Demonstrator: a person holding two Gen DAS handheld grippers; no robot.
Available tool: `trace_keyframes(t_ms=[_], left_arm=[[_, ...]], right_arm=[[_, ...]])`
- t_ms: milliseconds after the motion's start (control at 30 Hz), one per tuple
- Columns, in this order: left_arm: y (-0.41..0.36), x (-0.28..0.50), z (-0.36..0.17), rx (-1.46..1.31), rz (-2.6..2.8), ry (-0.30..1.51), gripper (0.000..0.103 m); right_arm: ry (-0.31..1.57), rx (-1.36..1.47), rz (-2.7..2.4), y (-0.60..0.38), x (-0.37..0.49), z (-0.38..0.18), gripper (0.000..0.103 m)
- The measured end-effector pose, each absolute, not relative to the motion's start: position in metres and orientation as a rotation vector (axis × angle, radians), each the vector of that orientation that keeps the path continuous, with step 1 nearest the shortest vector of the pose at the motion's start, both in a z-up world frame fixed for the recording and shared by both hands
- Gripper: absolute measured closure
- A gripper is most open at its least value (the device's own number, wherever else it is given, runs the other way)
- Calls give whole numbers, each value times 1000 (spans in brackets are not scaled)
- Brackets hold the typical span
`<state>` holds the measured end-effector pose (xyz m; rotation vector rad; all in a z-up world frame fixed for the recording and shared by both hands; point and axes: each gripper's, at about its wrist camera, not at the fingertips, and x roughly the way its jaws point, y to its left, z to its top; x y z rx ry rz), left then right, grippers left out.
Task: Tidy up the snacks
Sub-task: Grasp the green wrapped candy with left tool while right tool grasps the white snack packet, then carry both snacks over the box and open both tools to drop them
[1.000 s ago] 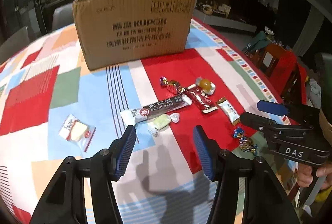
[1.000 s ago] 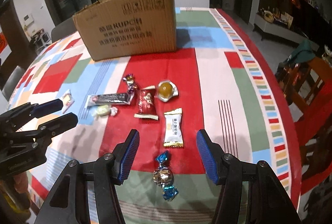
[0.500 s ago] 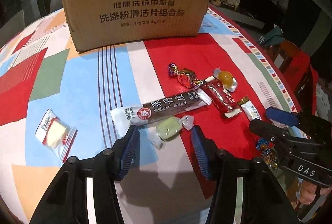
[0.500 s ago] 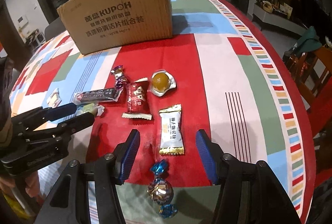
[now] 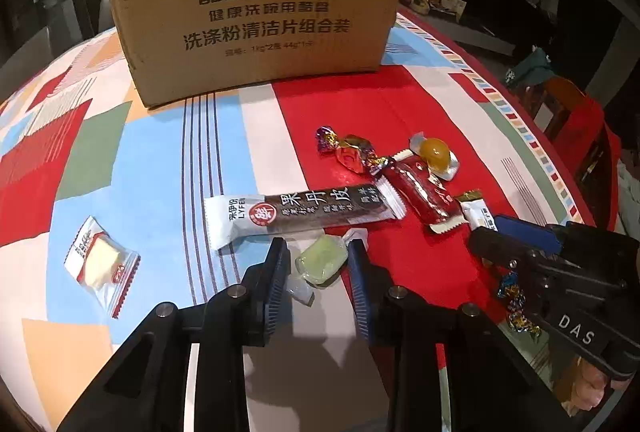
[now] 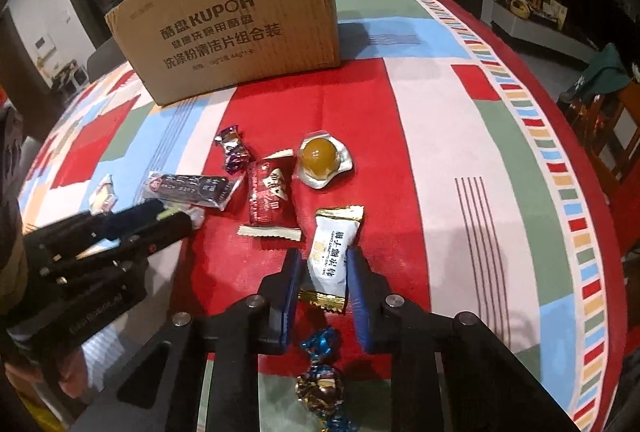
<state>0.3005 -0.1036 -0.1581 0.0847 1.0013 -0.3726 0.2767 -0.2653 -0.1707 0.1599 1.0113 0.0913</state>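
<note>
Snacks lie on the patterned tablecloth in front of a cardboard box (image 5: 256, 8). My left gripper (image 5: 318, 262) sits low on the table with its jaws closed in around a green candy (image 5: 321, 262) in clear wrap. My right gripper (image 6: 323, 270) has its jaws closed in around a white coconut candy packet (image 6: 333, 252) with gold ends. Nearby lie a long dark fruit-leather bar (image 5: 304, 212), a red packet (image 6: 269, 198), a yellow jelly cup (image 6: 319, 156), a purple foil candy (image 6: 234, 152) and a blue foil candy (image 6: 320, 384).
A white cake packet (image 5: 98, 262) lies alone at the left. The box (image 6: 236, 28) stands at the back of the table. The table edge curves away at the right, with chairs (image 6: 600, 112) beyond it.
Both grippers have moved forward and down to the table. The left jaws have narrowed around the green candy and the right jaws around the white candy packet.
</note>
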Motion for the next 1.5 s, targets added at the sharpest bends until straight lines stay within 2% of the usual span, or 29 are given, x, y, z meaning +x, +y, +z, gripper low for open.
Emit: trace_keyframes(t_ms=[100, 333, 700, 1067, 1500], left_arm=[[-101, 297, -156, 61, -388, 1002, 76], [-98, 284, -146, 37, -412, 1005, 76], [-92, 274, -92, 19, -430, 906, 76], [-80, 293, -29, 19, -413, 771, 76], [-62, 333, 13, 1, -368, 685, 76]], right_arm=[[1013, 184, 93, -267, 274, -170, 79], [968, 186, 106, -264, 260, -153, 79], [864, 186, 154, -261, 252, -108, 79], [753, 183, 195, -257, 274, -55, 79], [658, 181, 240, -245, 321, -7, 80]])
